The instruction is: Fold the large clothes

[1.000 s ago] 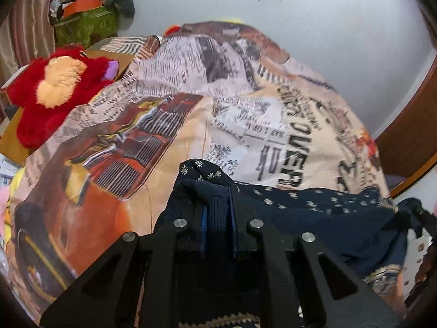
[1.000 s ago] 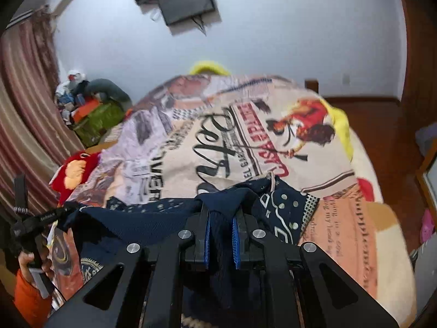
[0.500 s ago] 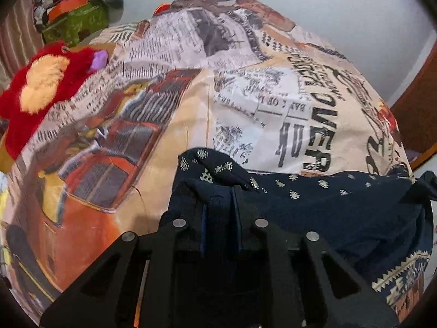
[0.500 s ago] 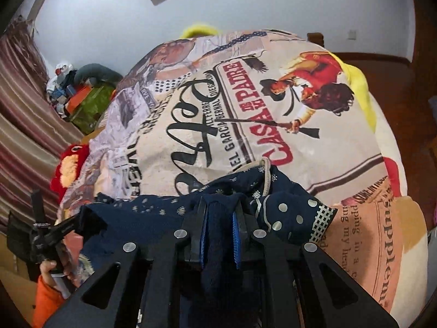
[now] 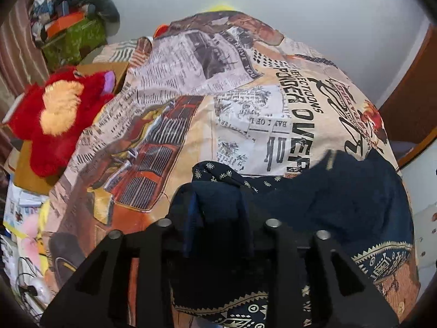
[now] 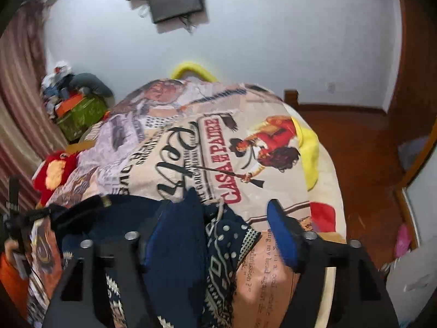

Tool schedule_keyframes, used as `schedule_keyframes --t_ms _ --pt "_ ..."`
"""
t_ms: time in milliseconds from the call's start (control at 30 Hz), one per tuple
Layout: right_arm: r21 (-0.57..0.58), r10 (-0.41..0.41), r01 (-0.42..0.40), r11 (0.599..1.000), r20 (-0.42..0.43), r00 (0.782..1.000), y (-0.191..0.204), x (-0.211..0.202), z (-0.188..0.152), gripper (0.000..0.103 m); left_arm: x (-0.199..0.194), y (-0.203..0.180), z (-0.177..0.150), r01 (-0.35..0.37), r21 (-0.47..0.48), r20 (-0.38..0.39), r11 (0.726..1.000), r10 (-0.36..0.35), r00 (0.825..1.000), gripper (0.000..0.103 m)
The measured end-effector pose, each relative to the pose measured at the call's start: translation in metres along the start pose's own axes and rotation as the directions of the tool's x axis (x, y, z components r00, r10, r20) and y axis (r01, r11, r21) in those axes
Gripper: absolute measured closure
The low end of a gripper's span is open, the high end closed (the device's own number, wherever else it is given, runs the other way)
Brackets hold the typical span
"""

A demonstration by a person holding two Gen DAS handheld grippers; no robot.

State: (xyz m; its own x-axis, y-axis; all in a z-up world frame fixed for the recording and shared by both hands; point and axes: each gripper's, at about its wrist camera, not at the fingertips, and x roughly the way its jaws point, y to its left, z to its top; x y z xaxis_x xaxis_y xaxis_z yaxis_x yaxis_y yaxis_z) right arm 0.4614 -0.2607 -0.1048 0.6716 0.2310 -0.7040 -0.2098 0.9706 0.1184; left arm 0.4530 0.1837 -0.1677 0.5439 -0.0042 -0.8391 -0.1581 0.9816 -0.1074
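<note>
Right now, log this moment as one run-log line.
left gripper: opening, navy garment between jaws | right gripper: opening, garment draped on one finger | garment on bedspread

Both grippers matte black w/ triangular cut-outs, round silver screw heads along top. Right gripper point(image 6: 232, 213): blue pads point(image 6: 281, 235) inside fingers. Orange sleeve point(image 6: 8, 273) far left of tongs.

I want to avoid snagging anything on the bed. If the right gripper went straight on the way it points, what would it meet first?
Most likely the navy patterned garment lying between the opening jaws of the right gripper, then the printed bedspread beneath it. Depth is hard to judge here.
</note>
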Motion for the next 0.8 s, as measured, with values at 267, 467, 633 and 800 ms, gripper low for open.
schedule_keyframes --t_ms 267,467,633,800 --pt "-0.014 0.032 -0.034 0.999 -0.105 0.994 0.016 0.024 -0.044 0.034 -0.034 -0.014 0.004 -0.009 0.061 0.081 0.998 0.004 0.997 0.037" --pt "-0.049 0.080 -0.088 0.995 -0.138 0.987 0.048 0.041 -0.053 0.034 -0.024 -0.035 -0.026 0.093 0.111 -0.004 0.989 -0.093 0.996 0.035" --pt "-0.133 0.145 -0.167 0.977 -0.162 0.976 0.098 0.054 -0.061 0.034 0.000 -0.066 -0.062 0.193 0.153 -0.117 0.969 -0.176 0.977 0.035" --pt "-0.276 0.095 -0.164 0.947 -0.247 0.964 0.139 0.086 -0.091 0.033 0.027 -0.089 -0.095 0.175 0.225 -0.148 0.959 -0.144 0.979 0.032"
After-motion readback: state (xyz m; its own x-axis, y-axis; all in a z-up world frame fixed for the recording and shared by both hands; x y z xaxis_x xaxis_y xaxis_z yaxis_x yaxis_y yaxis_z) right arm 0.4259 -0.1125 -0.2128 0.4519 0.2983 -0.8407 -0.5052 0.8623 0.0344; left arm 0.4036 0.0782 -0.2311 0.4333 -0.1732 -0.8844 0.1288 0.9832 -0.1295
